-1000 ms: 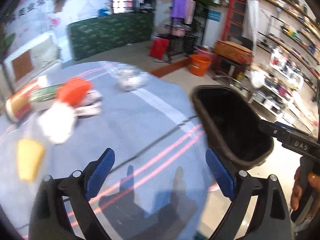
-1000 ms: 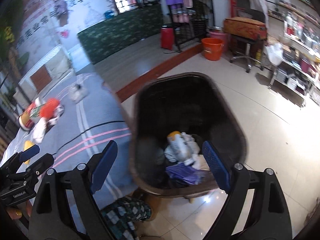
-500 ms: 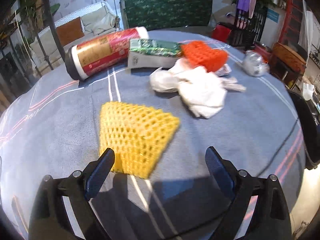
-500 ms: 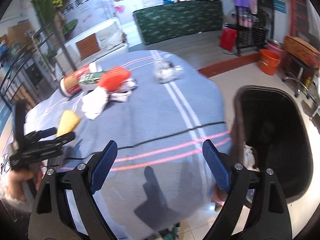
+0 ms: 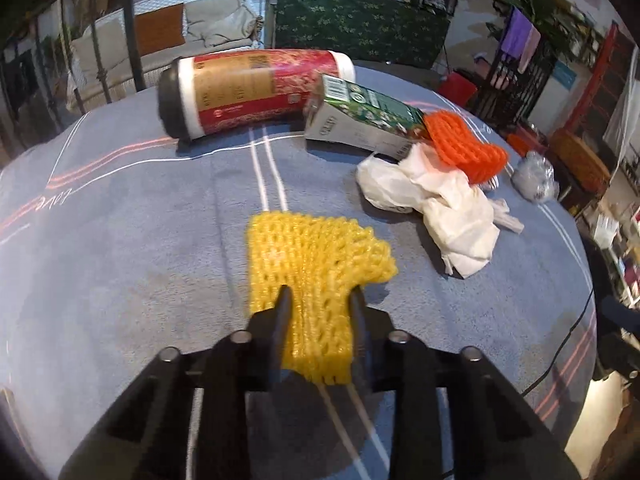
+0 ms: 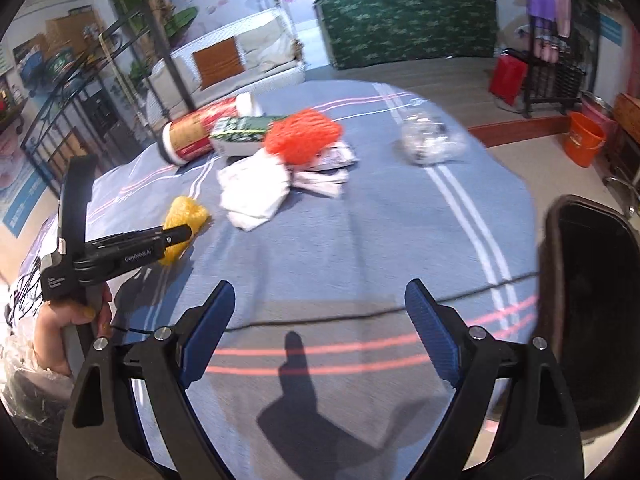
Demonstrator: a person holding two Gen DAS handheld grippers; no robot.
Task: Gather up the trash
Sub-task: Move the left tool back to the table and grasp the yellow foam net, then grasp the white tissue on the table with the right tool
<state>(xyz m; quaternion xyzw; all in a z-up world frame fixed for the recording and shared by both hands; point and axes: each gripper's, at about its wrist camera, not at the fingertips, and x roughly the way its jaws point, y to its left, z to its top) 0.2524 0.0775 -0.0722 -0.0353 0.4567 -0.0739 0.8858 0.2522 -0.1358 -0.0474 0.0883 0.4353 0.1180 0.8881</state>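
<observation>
left gripper [image 5: 320, 300]: jaws just closed in, pinching the near edge of the yellow foam net [image 5: 312, 264], a soft honeycomb mesh lying flat on the fuzzy blue tablecloth [image 5: 120, 240]
right gripper [image 6: 320, 308]: wide open, holding nothing
tissue [image 5: 440, 200]: crumpled white, at 2 o'clock from the net
bin [image 6: 592, 320]: dark, glossy, at 3 o'clock off the table

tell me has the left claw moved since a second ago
Yes: the left claw went from beside the black bin to the yellow foam net, its jaws just closing on it.

Bare blue tablecloth [image 6: 360, 240] lies open up to the white wrapper [image 6: 252, 192] (red canister [image 5: 256, 92] behind it).
</observation>
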